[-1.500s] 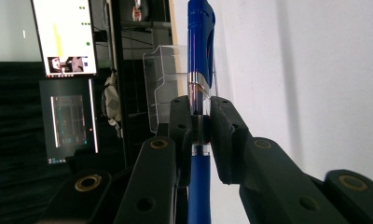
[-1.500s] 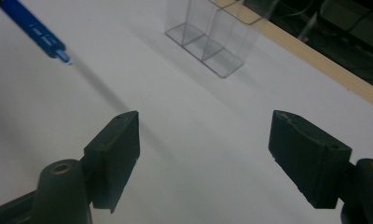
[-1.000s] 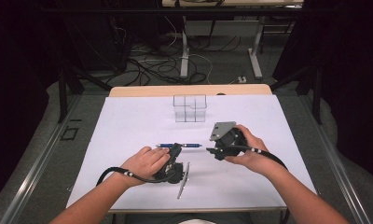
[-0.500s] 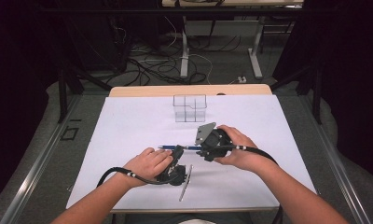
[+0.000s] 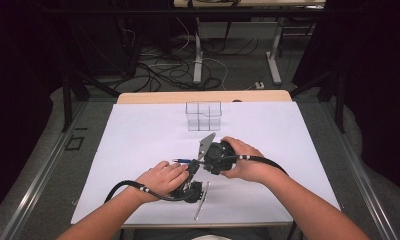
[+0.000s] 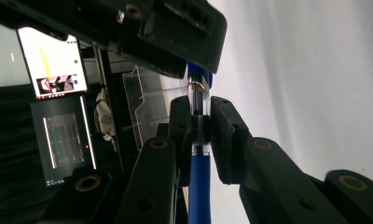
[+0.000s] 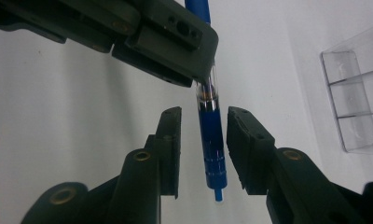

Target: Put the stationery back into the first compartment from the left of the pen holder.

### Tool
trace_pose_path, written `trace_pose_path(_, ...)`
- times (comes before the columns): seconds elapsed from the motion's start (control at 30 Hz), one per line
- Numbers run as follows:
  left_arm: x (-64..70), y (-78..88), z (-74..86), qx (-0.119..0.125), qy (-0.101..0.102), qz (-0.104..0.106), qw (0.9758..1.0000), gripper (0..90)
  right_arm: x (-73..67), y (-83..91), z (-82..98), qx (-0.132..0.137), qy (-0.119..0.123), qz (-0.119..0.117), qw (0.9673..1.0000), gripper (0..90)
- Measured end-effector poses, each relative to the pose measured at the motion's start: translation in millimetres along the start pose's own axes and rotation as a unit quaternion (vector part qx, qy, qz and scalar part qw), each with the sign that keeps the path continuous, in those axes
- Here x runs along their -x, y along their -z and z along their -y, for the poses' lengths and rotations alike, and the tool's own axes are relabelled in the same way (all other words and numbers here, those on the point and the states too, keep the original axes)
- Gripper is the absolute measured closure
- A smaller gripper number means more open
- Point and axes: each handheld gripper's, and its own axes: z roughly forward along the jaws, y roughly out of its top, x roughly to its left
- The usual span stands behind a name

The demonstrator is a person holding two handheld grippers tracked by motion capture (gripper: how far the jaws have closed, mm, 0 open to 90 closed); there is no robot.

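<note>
Left gripper [image 6: 201,128] clamps blue pen [image 7: 211,140]; right gripper [image 7: 203,140] jaws closing around pen, untouching

The high view is looking forward and down on the counter [image 5: 138,150] from afar; both gripper views are looking closely along their jaws, sharing the blue pen [image 6: 197,186]

Free room and obstacles on the table.
Clear organiser [image 5: 203,115] stands upper centre; thin rod [image 5: 202,200] lies lower centre; bare sheet [image 5: 118,145] elsewhere.
</note>
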Motion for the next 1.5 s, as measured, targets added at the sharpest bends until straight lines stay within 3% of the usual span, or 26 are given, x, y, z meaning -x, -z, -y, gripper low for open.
trace_pose_path(0.07,0.5,0.0,-0.7,0.0,-0.005,0.0,1.0,79.4,0.2,-1.9,-1.9,-0.001,-0.003,-0.003,1.0,66.4)
trace_pose_path(0.1,-1.0,1.5,-1.4,-0.014,-0.021,0.002,0.9997,79.4,0.8,-2.5,-2.6,-0.005,0.0,-0.004,1.0,66.5)
trace_pose_path(0.13,1.1,0.2,-1.2,-0.002,-0.008,-0.001,1.0,79.4,1.1,-3.5,-3.4,-0.006,0.003,-0.006,1.0,66.8)
trace_pose_path(0.23,3.0,-0.3,-1.3,0.004,-0.001,0.003,1.0,79.4,1.2,-6.2,-5.0,-0.013,0.001,-0.014,0.9998,70.1)
trace_pose_path(0.47,3.6,0.2,-1.2,0.008,-0.008,0.001,0.9999,79.3,3.3,-10.6,-6.0,-0.029,0.005,-0.018,0.9994,78.4)
trace_pose_path(0.5,2.6,1.1,-1.2,-0.001,-0.022,0.002,0.9997,79.3,3.6,-10.9,-6.2,-0.03,0.006,-0.021,0.9993,79.1)
trace_pose_path(0.57,3.7,0.6,-0.4,-0.001,-0.023,-0.001,0.9997,79.3,3.7,-11.3,-7.0,-0.032,0.008,-0.025,0.9991,79.5)
trace_pose_path(0.8,1.7,0.2,4.1,0.008,-0.006,-0.004,0.9999,77.9,5.8,-13.4,-11.1,-0.025,0.011,-0.015,0.9995,79.7)
trace_pose_path(0.83,-0.4,1.3,4.1,0.009,-0.008,-0.018,0.9998,76.6,6.8,-13.9,-11.4,-0.024,0.012,-0.012,0.9996,79.7)
trace_pose_path(0.87,-2.9,4.0,4.4,-0.011,-0.018,-0.017,0.9996,75.3,8.6,-14.8,-11.7,-0.025,0.009,-0.007,0.9996,79.7)
trace_pose_path(1.03,-8.6,3.8,7.2,-0.014,-0.016,-0.022,0.9995,70.3,17.7,-17.7,-12.0,-0.02,-0.012,0.011,0.9997,79.7)
trace_pose_path(1.07,-9.8,4.1,8.7,-0.016,-0.009,-0.013,0.9997,69.5,19.6,-17.8,-12.3,-0.017,-0.014,0.013,0.9997,79.7)
trace_pose_path(1.1,-6.1,1.5,11.6,0.006,0.042,-0.017,0.9989,68.7,21.5,-17.6,-12.5,-0.014,-0.019,0.015,0.9996,79.8)
trace_pose_path(1.17,-6.7,0.6,15.5,-0.002,0.043,-0.008,0.999,67.1,25.6,-17.2,-13.6,-0.004,-0.032,0.024,0.9992,79.7)
trace_pose_path(1.3,-5.2,-0.5,25.1,-0.01,0.073,0.002,0.9973,62.8,33.1,-16.0,-16.0,0.014,-0.057,0.035,0.9977,79.8)
trace_pose_path(1.4,-6.6,-0.8,33.2,-0.014,0.121,0.008,0.9925,60.0,40.9,-15.1,-18.4,0.032,-0.071,0.041,0.9961,79.8)
trace_pose_path(1.5,-10.5,-0.9,42.6,-0.015,0.177,0.011,0.9839,57.6,48.6,-14.5,-21.4,0.049,-0.082,0.048,0.9942,79.8)
